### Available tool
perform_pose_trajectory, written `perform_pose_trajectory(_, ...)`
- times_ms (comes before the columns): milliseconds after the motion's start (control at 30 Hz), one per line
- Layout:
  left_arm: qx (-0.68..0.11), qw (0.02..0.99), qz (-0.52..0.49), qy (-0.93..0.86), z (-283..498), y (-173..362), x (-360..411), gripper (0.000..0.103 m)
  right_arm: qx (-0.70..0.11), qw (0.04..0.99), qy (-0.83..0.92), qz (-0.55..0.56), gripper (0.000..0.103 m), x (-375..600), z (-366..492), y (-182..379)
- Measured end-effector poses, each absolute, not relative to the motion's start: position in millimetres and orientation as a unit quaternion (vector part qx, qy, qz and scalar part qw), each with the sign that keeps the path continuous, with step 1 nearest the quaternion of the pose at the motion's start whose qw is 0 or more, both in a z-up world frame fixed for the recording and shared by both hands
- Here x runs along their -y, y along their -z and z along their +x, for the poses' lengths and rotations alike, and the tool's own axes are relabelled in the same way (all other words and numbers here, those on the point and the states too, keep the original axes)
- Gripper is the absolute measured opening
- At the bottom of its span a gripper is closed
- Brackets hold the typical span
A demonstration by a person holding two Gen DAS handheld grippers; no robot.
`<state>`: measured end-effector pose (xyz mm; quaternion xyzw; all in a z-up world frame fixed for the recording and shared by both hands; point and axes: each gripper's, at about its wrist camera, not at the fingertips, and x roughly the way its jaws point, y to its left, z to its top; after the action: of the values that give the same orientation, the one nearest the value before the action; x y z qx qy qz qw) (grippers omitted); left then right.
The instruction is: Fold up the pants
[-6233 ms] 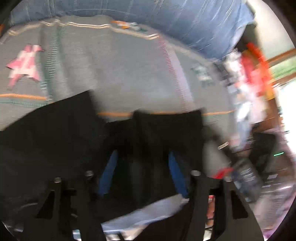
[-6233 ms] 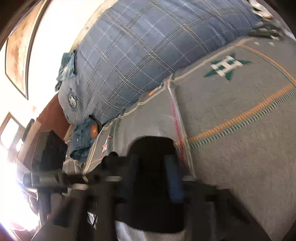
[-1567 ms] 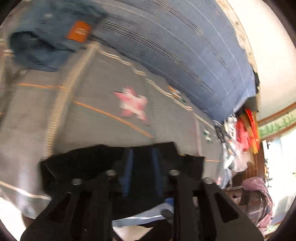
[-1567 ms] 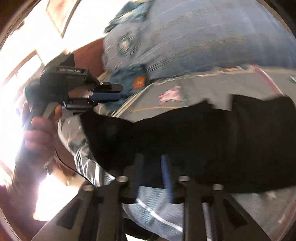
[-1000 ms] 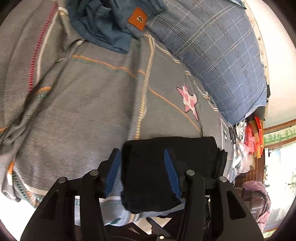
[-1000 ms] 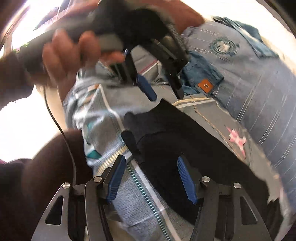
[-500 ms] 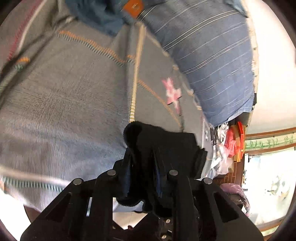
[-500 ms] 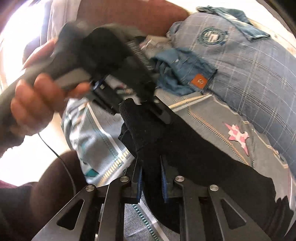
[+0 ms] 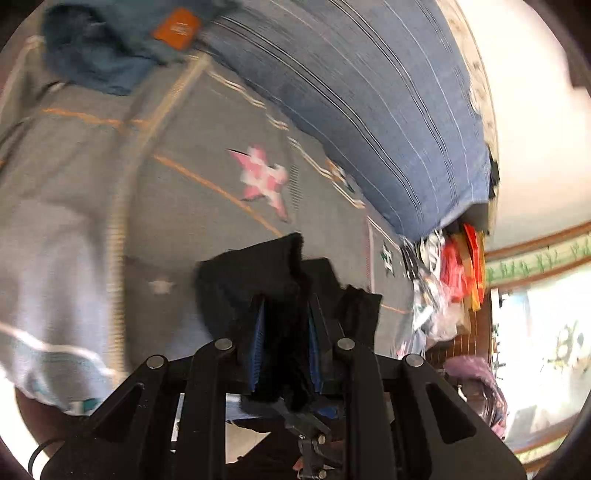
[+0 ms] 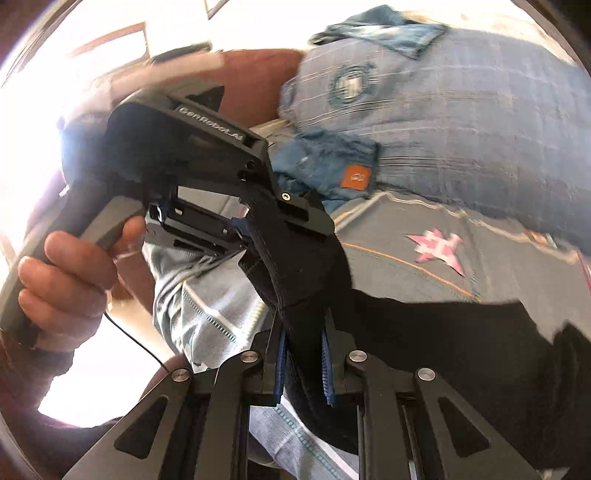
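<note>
The black pants (image 9: 258, 280) are lifted off the grey patterned bedspread (image 9: 192, 206). My left gripper (image 9: 284, 347) is shut on a bunched edge of them, black cloth filling the gap between its blue pads. In the right wrist view my right gripper (image 10: 303, 358) is shut on the same end of the pants (image 10: 424, 332), which stretch away to the right over the bedspread (image 10: 406, 236). The left gripper (image 10: 280, 221) shows there too, held by a hand, pinching the pants just above my right gripper.
A big blue plaid pillow (image 9: 369, 103) lies at the back of the bed. Blue jeans with an orange patch (image 9: 173, 29) lie beside it, also in the right wrist view (image 10: 354, 177). Clutter of bags and red items (image 9: 450, 273) sits past the bed's right end.
A second ago both grippers were open over the folded end of the pants. Both shut on it and have lifted it off the bedspread; the view is blurred with motion.
</note>
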<state>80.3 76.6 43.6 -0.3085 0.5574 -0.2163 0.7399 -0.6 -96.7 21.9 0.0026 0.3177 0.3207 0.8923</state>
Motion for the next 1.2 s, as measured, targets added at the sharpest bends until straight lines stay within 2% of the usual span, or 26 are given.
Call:
perform_pose_trajectory(200, -0.592, 0.717, -0.242, 0.277, 107, -35, 32, 0.018, -0.318, 0.898, -0.282, 0.116, 0.014, 174, -2, -27)
perform_pose_trajectory(367, -0.650, 0.677, -0.181, 0.294, 114, 20, 116, 0.018, -0.352, 0.879, -0.226, 0.231, 0.014, 248, -1, 6)
perform_pose_trajectory(500, -0.655, 0.664, -0.186, 0.309, 109, 21, 126, 0.018, -0.402, 0.833, -0.208, 0.317, 0.018, 286, -3, 50)
perform_pose_trajectory(533, -0.654, 0.661, -0.190, 0.314, 108, 15, 123, 0.018, -0.397, 0.834, -0.211, 0.320, 0.023, 290, -8, 48)
perform_pose_trajectory(667, -0.624, 0.672, -0.215, 0.335, 105, -22, 85, 0.020, -0.390, 0.846, -0.228, 0.282, 0.025, 292, -17, 29)
perform_pose_trajectory(700, -0.611, 0.684, -0.222, 0.332, 104, -31, 70, 0.028, -0.385, 0.849, -0.231, 0.281, 0.026, 295, -20, 24)
perform_pose_trajectory(733, -0.601, 0.694, -0.226, 0.326, 105, -36, 57, 0.047, -0.377, 0.851, -0.233, 0.282, 0.027, 299, -21, 19)
perform_pose_trajectory(767, -0.589, 0.711, -0.229, 0.309, 105, -40, 40, 0.057, -0.366, 0.856, -0.229, 0.283, 0.029, 305, -22, 12)
perform_pose_trajectory(800, -0.583, 0.725, -0.228, 0.289, 104, -41, 27, 0.067, -0.357, 0.861, -0.223, 0.285, 0.038, 310, -24, 7)
perform_pose_trajectory(833, -0.576, 0.736, -0.230, 0.272, 104, -39, 15, 0.067, -0.349, 0.865, -0.216, 0.288, 0.050, 314, -24, 4)
perform_pose_trajectory(900, -0.590, 0.724, -0.247, 0.259, 105, -22, 0, 0.067, -0.340, 0.866, -0.202, 0.305, 0.057, 324, -18, 3)
perform_pose_trajectory(1033, -0.626, 0.676, -0.284, 0.265, 98, 19, 0, 0.067, -0.358, 0.842, -0.209, 0.346, 0.058, 326, -4, 14)
perform_pose_trajectory(1200, -0.620, 0.686, -0.278, 0.260, 94, 21, 6, 0.067, -0.397, 0.814, -0.221, 0.361, 0.059, 303, 12, 33)
